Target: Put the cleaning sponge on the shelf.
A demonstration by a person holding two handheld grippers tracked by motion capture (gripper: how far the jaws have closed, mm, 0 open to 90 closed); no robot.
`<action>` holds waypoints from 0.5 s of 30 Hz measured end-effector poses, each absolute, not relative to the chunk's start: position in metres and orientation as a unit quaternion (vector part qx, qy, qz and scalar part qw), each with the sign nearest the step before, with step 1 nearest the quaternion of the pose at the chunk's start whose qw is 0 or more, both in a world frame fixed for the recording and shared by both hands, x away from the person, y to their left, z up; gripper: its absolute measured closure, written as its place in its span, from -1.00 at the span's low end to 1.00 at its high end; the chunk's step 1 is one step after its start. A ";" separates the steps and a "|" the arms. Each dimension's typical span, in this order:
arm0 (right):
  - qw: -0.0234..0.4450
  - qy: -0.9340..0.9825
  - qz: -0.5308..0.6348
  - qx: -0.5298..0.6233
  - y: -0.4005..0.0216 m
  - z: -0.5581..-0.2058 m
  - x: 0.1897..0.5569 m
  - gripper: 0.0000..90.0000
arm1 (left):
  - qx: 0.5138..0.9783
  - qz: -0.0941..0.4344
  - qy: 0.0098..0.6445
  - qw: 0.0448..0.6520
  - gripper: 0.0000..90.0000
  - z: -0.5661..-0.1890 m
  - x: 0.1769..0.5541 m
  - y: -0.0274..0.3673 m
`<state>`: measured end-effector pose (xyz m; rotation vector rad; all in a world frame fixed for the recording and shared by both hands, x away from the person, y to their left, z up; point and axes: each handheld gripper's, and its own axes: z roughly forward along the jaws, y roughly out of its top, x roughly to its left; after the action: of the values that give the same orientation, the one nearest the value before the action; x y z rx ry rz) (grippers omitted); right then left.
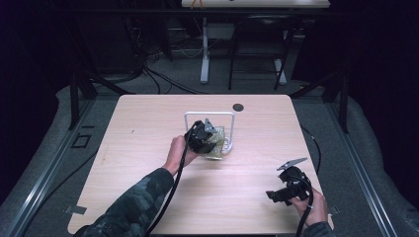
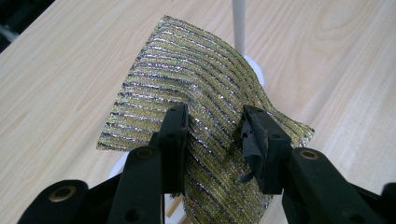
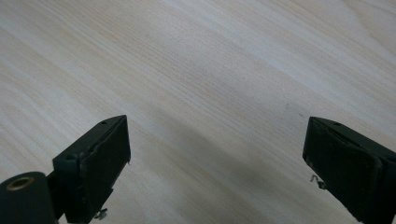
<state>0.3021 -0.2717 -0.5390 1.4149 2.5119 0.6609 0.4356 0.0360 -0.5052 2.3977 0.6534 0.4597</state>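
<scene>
A gold cloth (image 2: 187,79) with glittering dark stripes hangs folded over the base of a white wire stand (image 1: 210,114) near the middle of the table. My left gripper (image 2: 215,126) is shut on a bunched fold of this cloth, one black jaw on each side of the ridge. In the high view the left gripper (image 1: 203,137) sits right in front of the stand, above the cloth (image 1: 218,148). My right gripper (image 1: 274,194) rests low at the table's near right. Its jaws (image 3: 217,149) stand wide open over bare wood, with nothing between them.
The stand's thin white post (image 2: 239,23) and round foot (image 2: 256,70) rise just behind the cloth. A dark round cap (image 1: 238,106) is set into the wooden tabletop (image 1: 148,128) behind the stand. Chair and desk legs stand on the floor beyond the far edge.
</scene>
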 end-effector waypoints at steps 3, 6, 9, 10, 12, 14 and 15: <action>0.094 0.845 0.224 0.477 -0.272 -0.539 0.302 -0.84 | 0.902 0.174 0.252 0.303 0.37 -0.508 0.439 0.034; 0.093 0.843 0.229 0.478 -0.272 -0.540 0.302 -0.84 | 0.903 0.174 0.254 0.299 0.37 -0.512 0.441 0.032; 0.093 0.845 0.225 0.476 -0.272 -0.539 0.302 -0.84 | 0.901 0.176 0.259 0.300 0.37 -0.514 0.443 0.030; 0.092 0.845 0.225 0.476 -0.272 -0.539 0.302 -0.84 | 0.900 0.177 0.263 0.300 0.37 -0.515 0.445 0.029; 0.092 0.845 0.226 0.475 -0.271 -0.539 0.302 -0.84 | 0.900 0.177 0.263 0.300 0.37 -0.516 0.446 0.028; 0.093 0.845 0.227 0.476 -0.271 -0.539 0.302 -0.84 | 0.899 0.180 0.266 0.299 0.37 -0.518 0.447 0.027; 0.091 0.845 0.226 0.476 -0.271 -0.539 0.301 -0.84 | 0.898 0.180 0.268 0.300 0.37 -0.519 0.448 0.027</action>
<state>0.3014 -0.2714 -0.5390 1.4151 2.5108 0.6723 0.4476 0.0269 -0.5192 2.3826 0.7108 0.4789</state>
